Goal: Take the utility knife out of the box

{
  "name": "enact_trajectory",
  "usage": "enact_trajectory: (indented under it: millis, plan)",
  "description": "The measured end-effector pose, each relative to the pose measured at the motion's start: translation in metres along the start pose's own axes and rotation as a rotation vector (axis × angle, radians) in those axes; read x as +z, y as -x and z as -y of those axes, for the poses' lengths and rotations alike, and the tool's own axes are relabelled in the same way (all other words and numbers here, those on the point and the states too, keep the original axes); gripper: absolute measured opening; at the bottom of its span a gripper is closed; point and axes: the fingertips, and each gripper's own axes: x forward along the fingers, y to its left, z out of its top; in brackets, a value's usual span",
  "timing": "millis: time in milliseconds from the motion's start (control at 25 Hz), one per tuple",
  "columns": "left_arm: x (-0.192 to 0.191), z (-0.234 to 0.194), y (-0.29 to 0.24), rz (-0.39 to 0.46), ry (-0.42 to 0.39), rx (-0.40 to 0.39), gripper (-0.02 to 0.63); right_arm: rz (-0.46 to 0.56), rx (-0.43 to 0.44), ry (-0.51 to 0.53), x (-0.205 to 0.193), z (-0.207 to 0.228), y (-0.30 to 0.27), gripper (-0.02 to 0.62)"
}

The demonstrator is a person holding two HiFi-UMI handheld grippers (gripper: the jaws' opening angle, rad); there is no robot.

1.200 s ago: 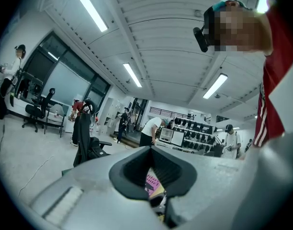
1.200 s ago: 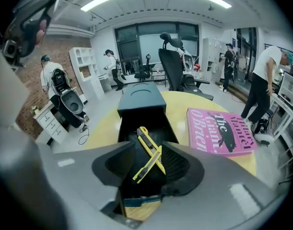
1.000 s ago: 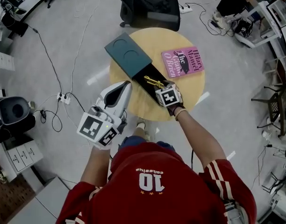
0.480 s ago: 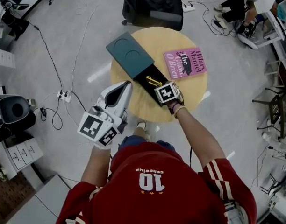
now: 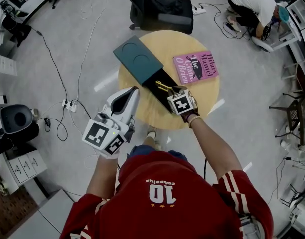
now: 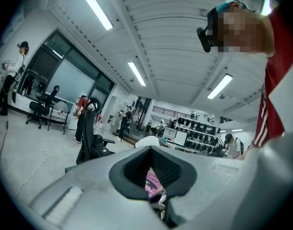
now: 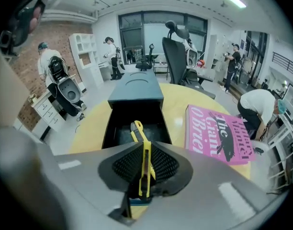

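The right gripper (image 5: 173,91) has hardly moved in the last second — its fingers stay clenched on the utility knife (image 7: 143,162), still over the open box (image 7: 109,126) — so lifting-out seems barely begun; the left gripper (image 5: 132,94) hangs closed, empty.

"Hilary Mantel", "The Giant, O'Brien" on the pink book (image 5: 196,66); "10" on the red shirt (image 5: 161,193).

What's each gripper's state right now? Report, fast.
Left gripper: shut, empty.
Right gripper: shut on knife.
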Motion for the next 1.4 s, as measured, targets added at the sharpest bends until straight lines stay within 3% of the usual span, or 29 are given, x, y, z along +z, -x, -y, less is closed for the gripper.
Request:
enact_trajectory:
  millis: [280,680,1040,1240,1400]
  plan:
    - [0.005,0.022,0.006,-0.005,-0.048,-0.028,-0.002,0.206,-0.025,0.063,0.031,-0.009,0.063,0.051]
    - [0.020,0.075,0.011,0.019,-0.130,-0.082,-0.002,0.523,-0.027,0.076,0.073,-0.030,0.210,0.051]
    - [0.021,0.141,0.028,0.031,-0.172,-0.133,-0.002,0.848,0.056,-0.028,0.080,-0.059,0.362,0.050]
    - [0.022,0.157,0.032,0.038,-0.189,-0.161,-0.002,0.968,0.064,-0.065,0.082,-0.069,0.424,0.051]
    - [0.029,0.150,0.027,0.036,-0.196,-0.169,-0.002,1.000,0.056,-0.065,0.089,-0.071,0.445,0.051]
